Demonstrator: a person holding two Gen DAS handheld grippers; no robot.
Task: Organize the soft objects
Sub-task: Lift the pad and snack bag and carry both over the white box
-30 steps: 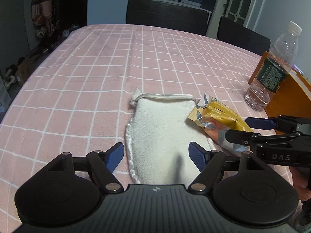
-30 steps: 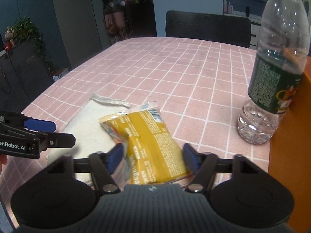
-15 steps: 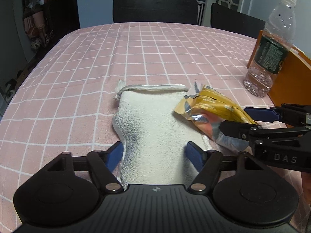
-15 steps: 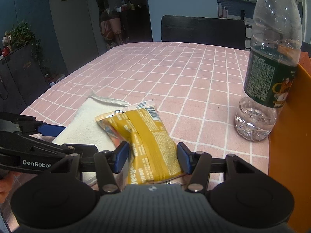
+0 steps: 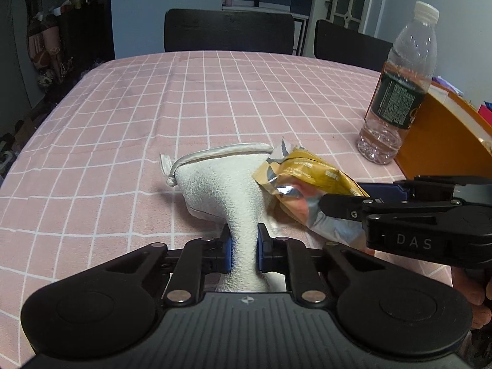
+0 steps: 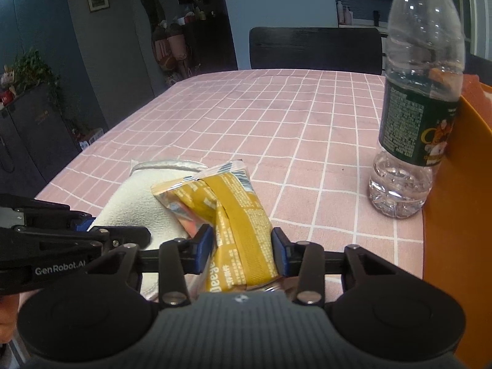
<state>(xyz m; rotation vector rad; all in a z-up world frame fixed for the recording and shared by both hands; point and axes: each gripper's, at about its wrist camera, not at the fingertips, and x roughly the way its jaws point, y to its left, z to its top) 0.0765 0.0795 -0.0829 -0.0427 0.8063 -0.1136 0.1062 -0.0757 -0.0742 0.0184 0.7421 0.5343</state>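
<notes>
Nearest, at the table's near edge, the left gripper [image 5: 244,246] is clamped tight on the near end of the white towel [image 5: 221,181], bunching the soft cloth into a narrow neck between its blue pads; a pinch at the end like this looks meant to let the cloth be lifted or dragged as one piece. Just beside it, the right gripper [image 6: 241,250] straddles the yellow snack packet [image 6: 236,224], and its jaws are closing on it, the pads at or just short of the wrapper's sides, so the grip is not yet firm. The packet's far end rests across the towel's right side, which may be why both tools work together: one has to come away before the other can be sorted. Farther along the right edge of the pink checked tablecloth [image 5: 215,92] stands a water bottle [image 5: 399,92], touching an orange box [image 5: 442,144]. Two dark chairs [image 5: 229,30] wait at the far edge
</notes>
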